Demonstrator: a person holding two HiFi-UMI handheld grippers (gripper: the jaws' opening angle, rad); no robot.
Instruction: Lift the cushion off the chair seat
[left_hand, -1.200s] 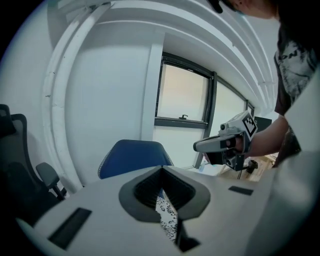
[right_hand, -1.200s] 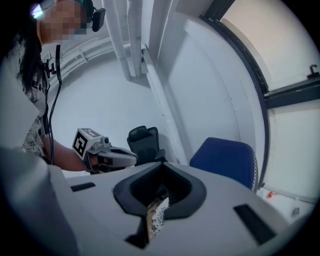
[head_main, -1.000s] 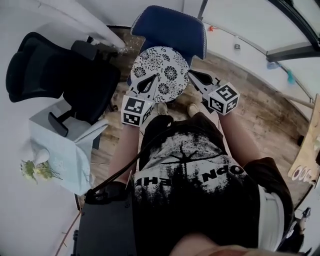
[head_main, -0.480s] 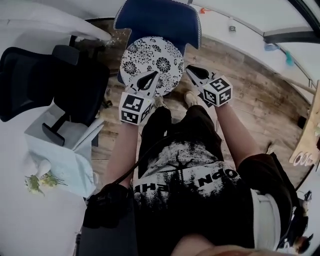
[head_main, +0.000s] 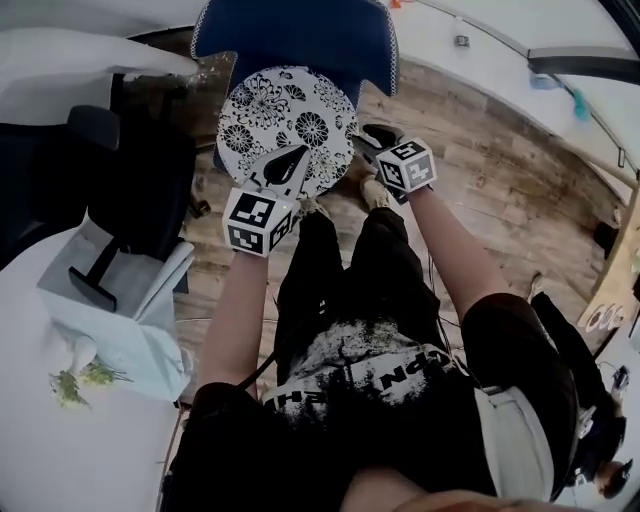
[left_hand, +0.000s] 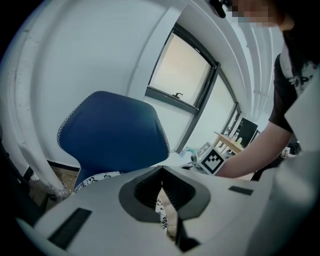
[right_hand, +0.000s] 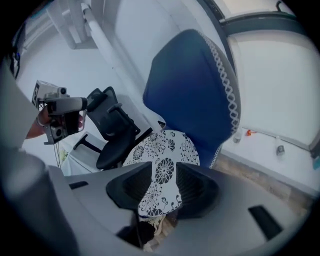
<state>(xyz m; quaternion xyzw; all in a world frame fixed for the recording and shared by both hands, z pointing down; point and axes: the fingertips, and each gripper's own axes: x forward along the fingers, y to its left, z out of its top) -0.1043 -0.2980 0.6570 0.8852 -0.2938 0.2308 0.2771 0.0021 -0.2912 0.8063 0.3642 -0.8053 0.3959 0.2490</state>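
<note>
The round white cushion (head_main: 285, 120) with black flowers lies over the blue chair's (head_main: 300, 35) seat, in front of its backrest. My left gripper (head_main: 290, 158) is at the cushion's near edge and shut on it; in the left gripper view its jaws (left_hand: 161, 172) meet with patterned fabric (left_hand: 97, 177) showing below. My right gripper (head_main: 362, 135) is at the cushion's right edge. Its jaws (right_hand: 163, 172) are opening, and the cushion's rim (right_hand: 162, 150) sits in the gap without being pressed. The chair's backrest (right_hand: 192, 85) rises behind.
A black office chair (head_main: 140, 170) stands left of the blue one. Beside it is a pale bag (head_main: 120, 290) and a white surface with flowers (head_main: 75, 375). The person's legs and shoes (head_main: 375, 190) are just before the chair on the wooden floor (head_main: 500, 180).
Both grippers and the cushion have sunk toward the blue chair's seat. The right gripper, which was shut on the cushion's edge, has parted its jaws.
</note>
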